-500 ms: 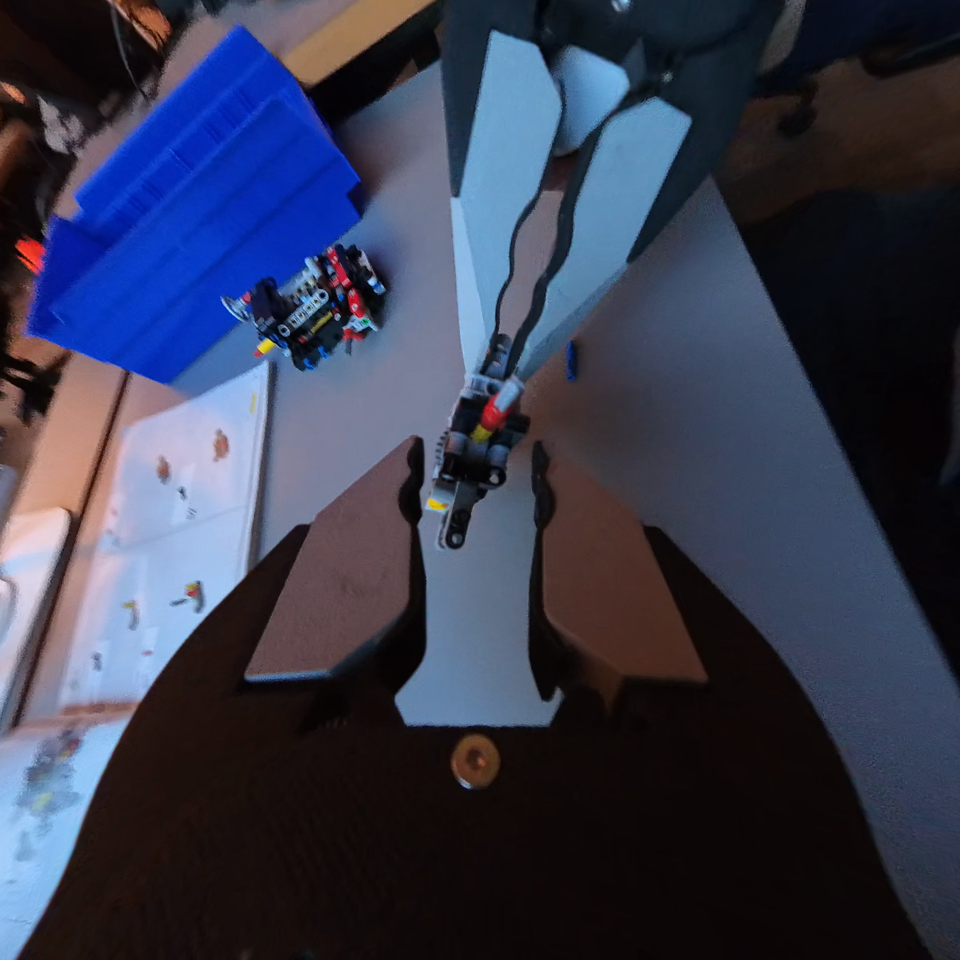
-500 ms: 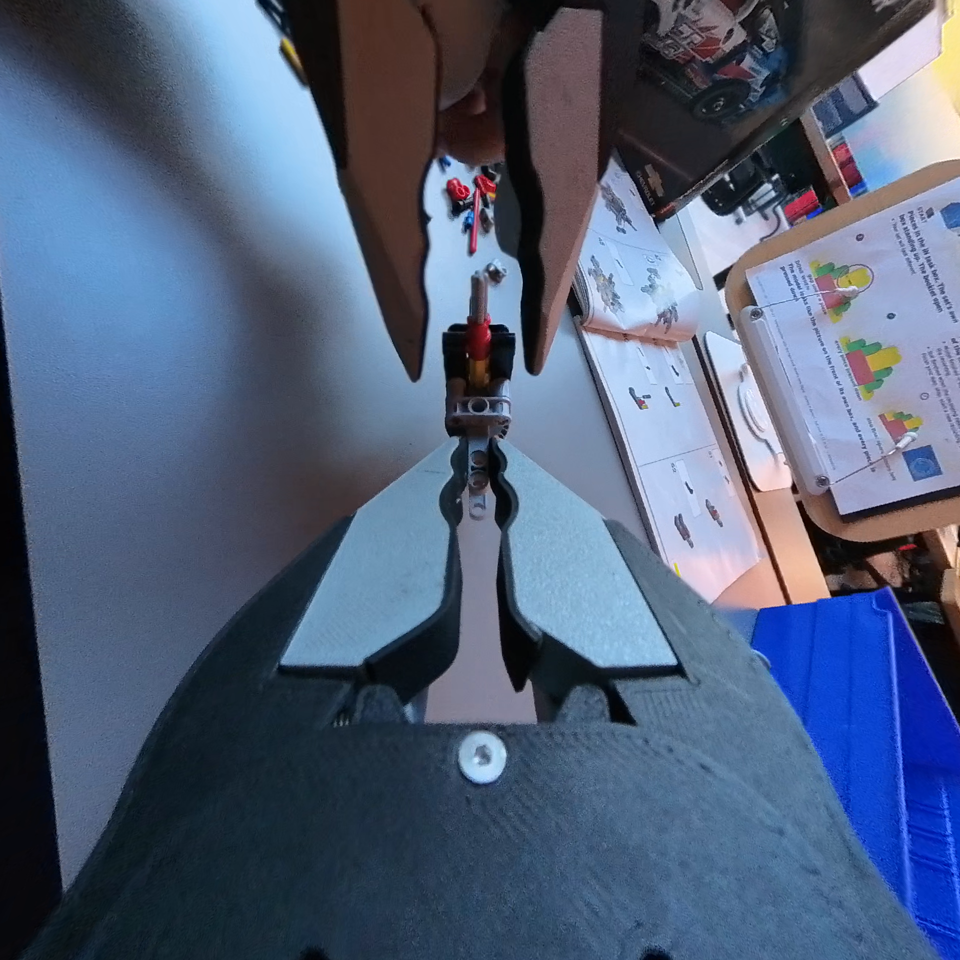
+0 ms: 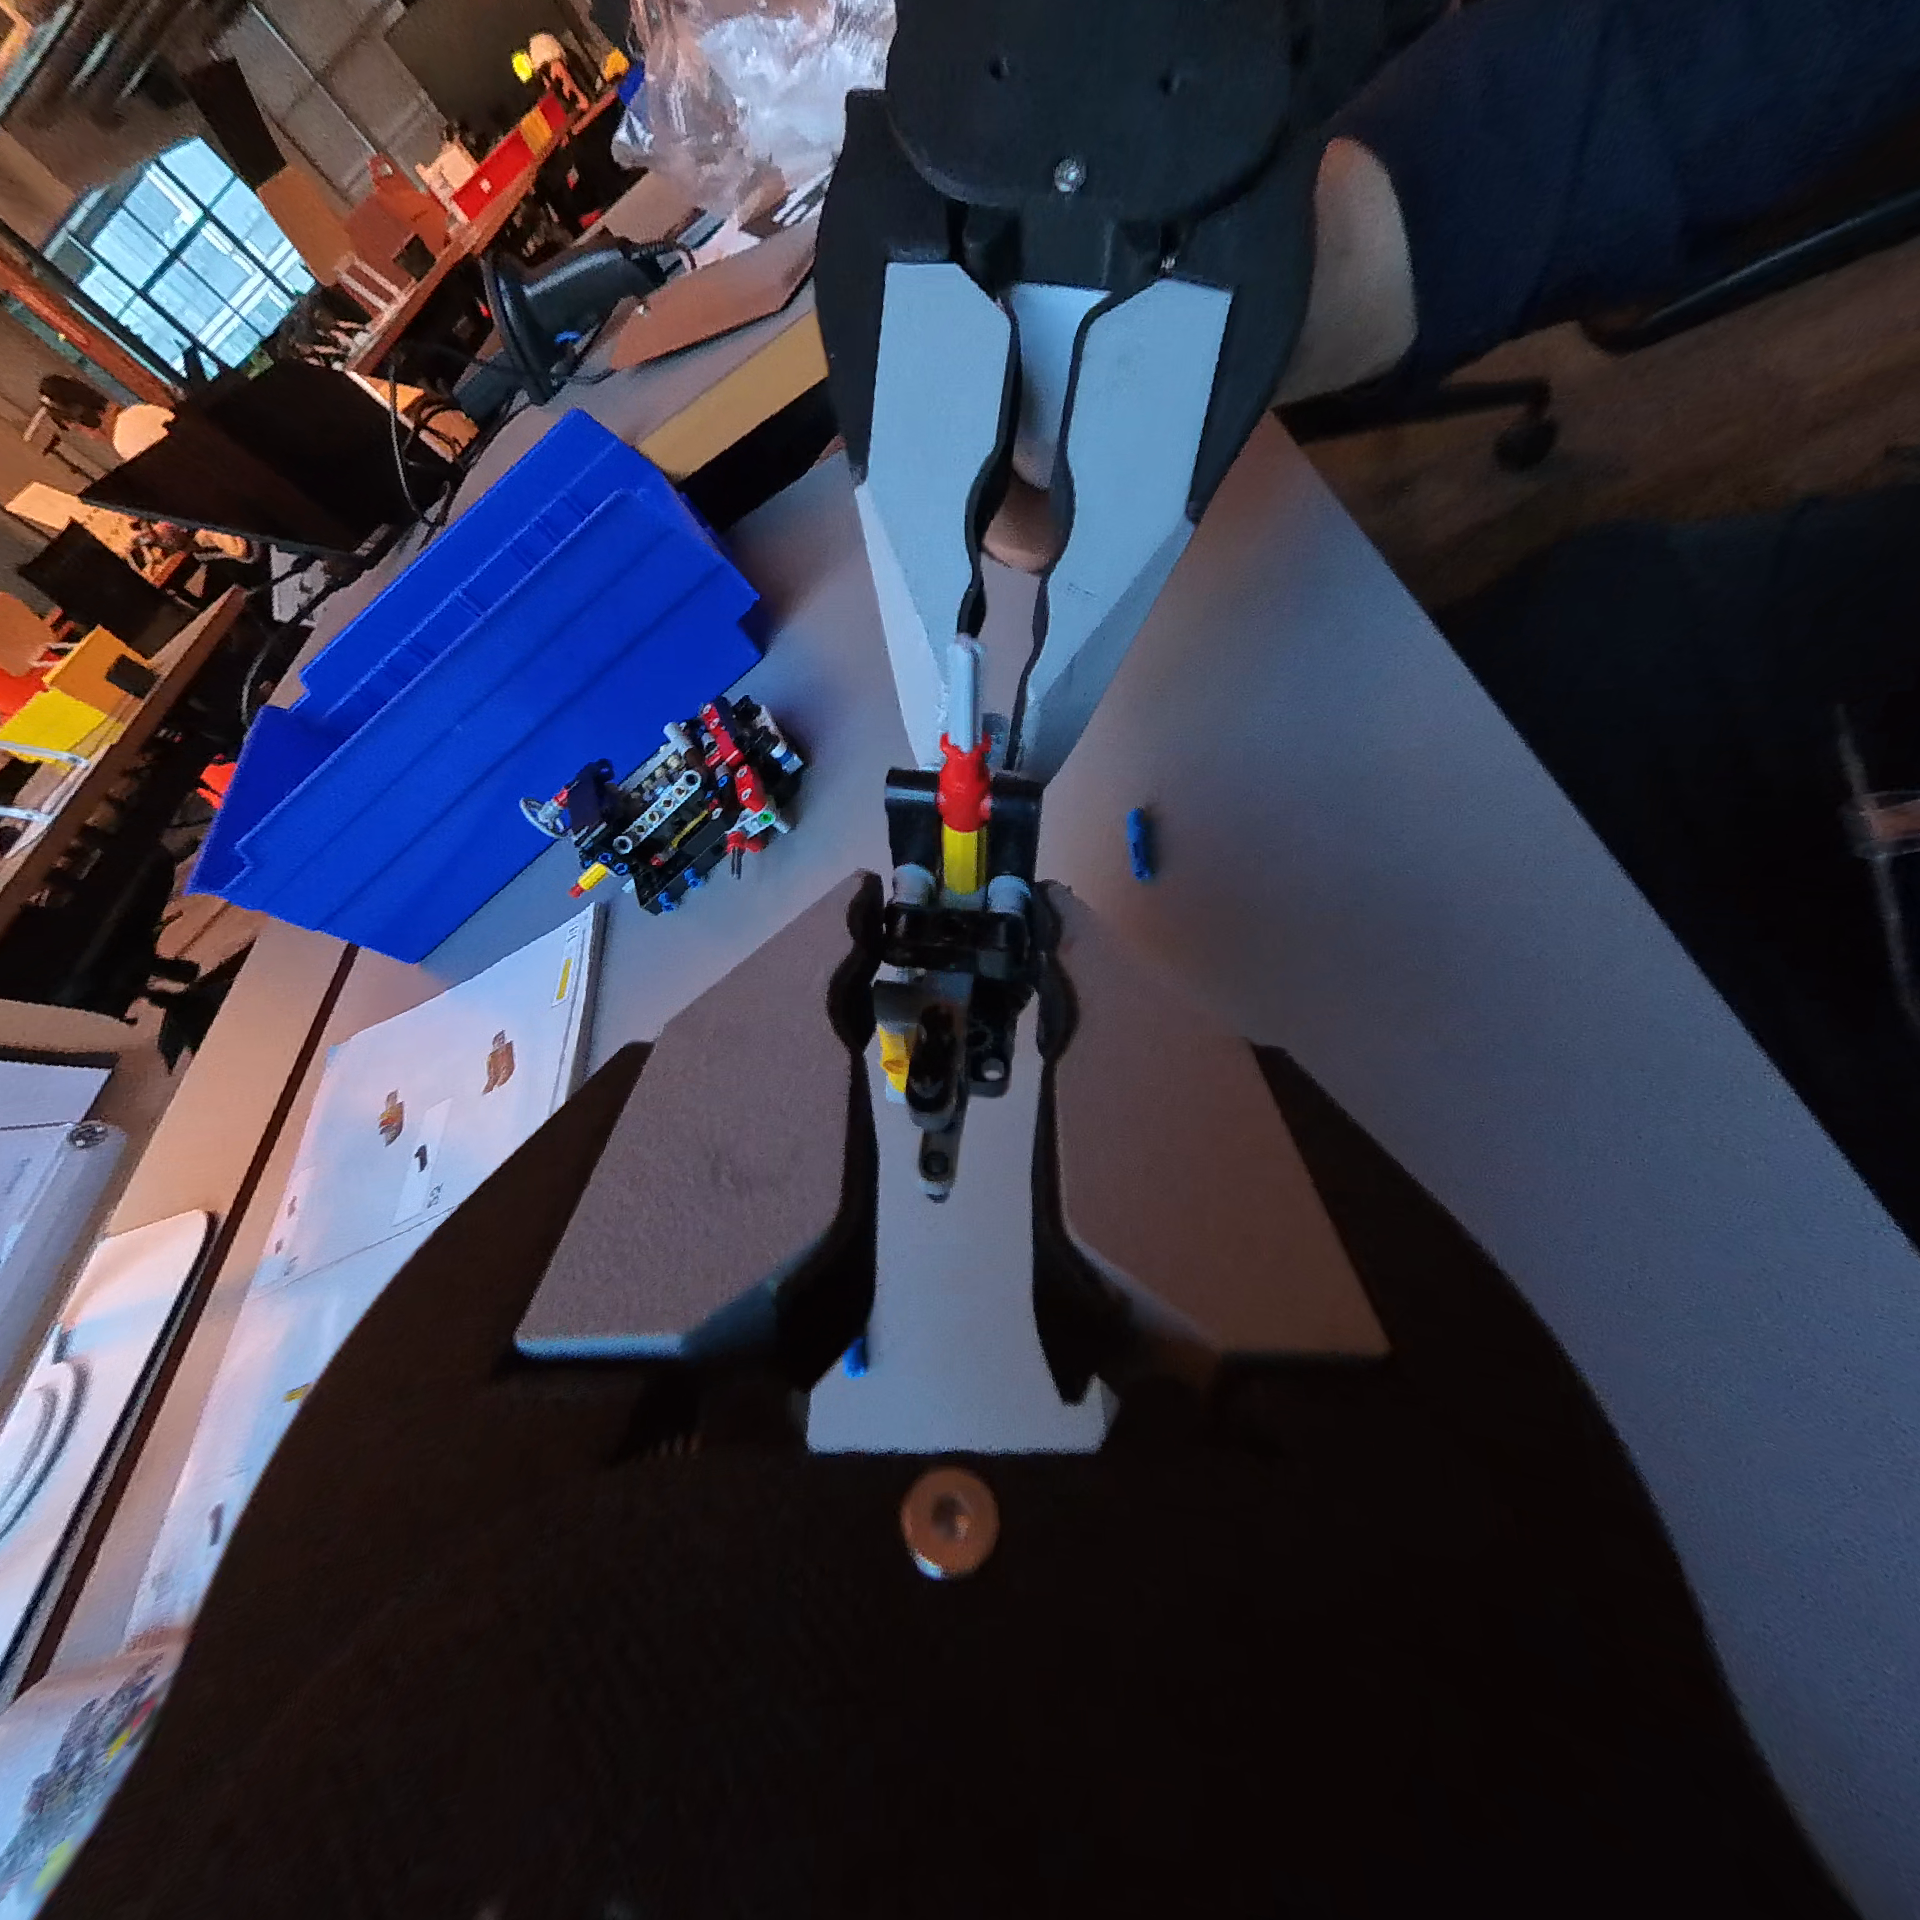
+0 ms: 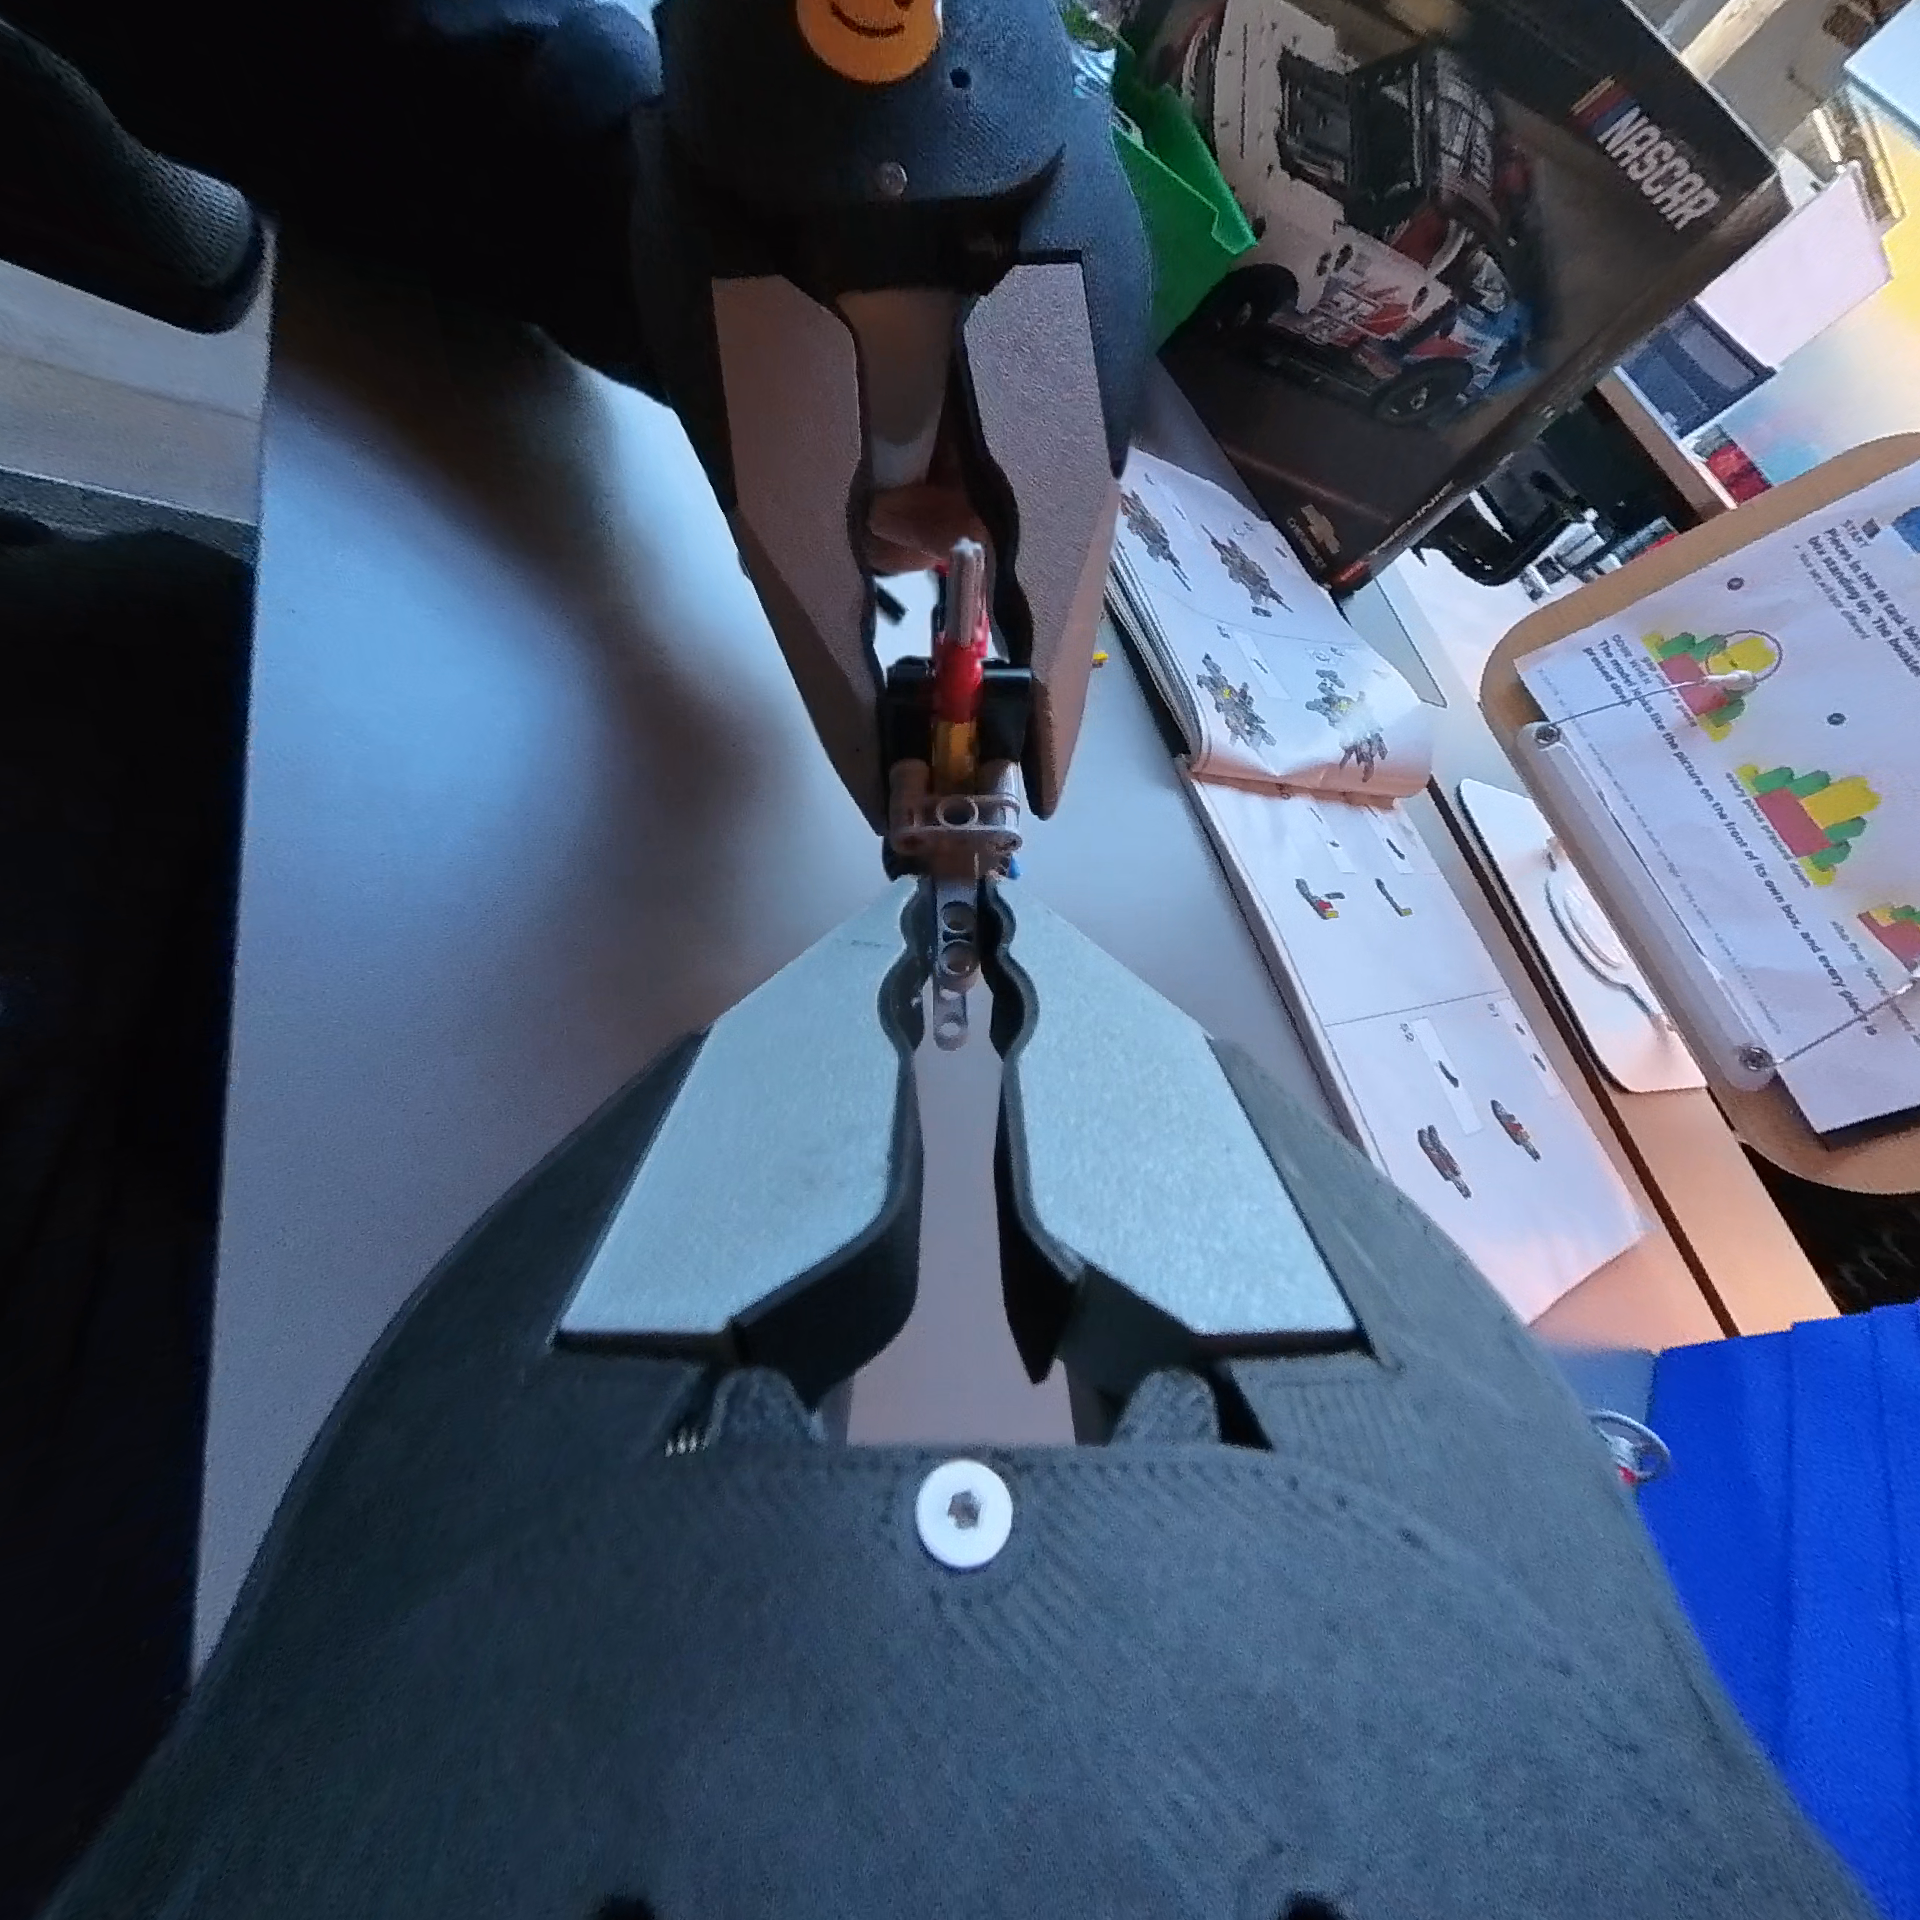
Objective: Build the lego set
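The left hand-held gripper (image 3: pixel 951 940), with brown-faced fingers, is closed to a narrow gap on a small building-brick assembly (image 3: pixel 956 904) of black frames, grey pins, a yellow and red axle core and a white rod. Both pads press the assembly's black flanks. The right hand-held gripper (image 4: pixel 954 940), with grey-faced fingers, is nearly closed on the thin grey perforated beam (image 4: pixel 951 961) that projects from the same assembly; its wavy pads bear on both sides of the beam. The two tools face each other tip to tip, and the assembly is held between them above the pale grey bench (image 3: pixel 1351 831).

On the bench left of the grasp lies a larger multicoloured brick model (image 3: pixel 675 810), beside a blue plastic bin (image 3: pixel 499 686). A small blue pin (image 3: pixel 1140 842) lies loose on the other side. Open instruction booklets (image 4: pixel 1382 914) lie near the bench edge.
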The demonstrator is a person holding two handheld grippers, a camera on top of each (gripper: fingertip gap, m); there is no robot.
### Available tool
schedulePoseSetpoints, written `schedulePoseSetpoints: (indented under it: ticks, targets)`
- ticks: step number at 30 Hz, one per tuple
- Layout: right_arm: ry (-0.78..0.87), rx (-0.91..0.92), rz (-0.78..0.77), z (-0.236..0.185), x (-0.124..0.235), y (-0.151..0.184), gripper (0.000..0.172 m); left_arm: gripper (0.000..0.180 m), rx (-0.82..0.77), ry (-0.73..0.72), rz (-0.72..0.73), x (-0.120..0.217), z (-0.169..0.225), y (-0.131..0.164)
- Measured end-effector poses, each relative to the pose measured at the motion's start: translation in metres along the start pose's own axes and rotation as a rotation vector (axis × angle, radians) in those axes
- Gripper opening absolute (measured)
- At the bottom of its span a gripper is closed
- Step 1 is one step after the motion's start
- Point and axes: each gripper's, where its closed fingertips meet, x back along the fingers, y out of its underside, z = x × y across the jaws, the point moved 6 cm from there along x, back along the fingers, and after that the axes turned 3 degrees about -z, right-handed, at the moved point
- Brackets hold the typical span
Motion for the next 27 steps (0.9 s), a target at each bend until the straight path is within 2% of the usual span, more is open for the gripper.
schedulePoseSetpoints:
  ticks: [7, 10, 19, 24, 27]
  targets:
    - [-0.042, -0.042, 0.051, -0.003, 0.004, -0.009, 0.005, 0.031, 0.115, 0.041, 0.132, 0.012, 0.002, -0.002]
    - [-0.041, -0.044, 0.056, -0.004, 0.003, -0.009, 0.004, 0.024, 0.141, 0.047, 0.156, 0.018, 0.002, -0.001]
    - [-0.041, -0.064, 0.019, -0.003, 0.000, -0.002, 0.005, 0.023, 0.144, 0.040, 0.152, 0.016, 0.006, -0.007]
    - [-0.036, -0.116, -0.047, 0.001, 0.004, 0.009, 0.010, 0.023, 0.132, 0.012, 0.082, 0.009, 0.005, 0.002]
    - [-0.104, -0.193, -0.093, -0.001, 0.017, 0.025, 0.010, 0.023, 0.109, -0.034, 0.024, 0.007, 0.002, 0.008]
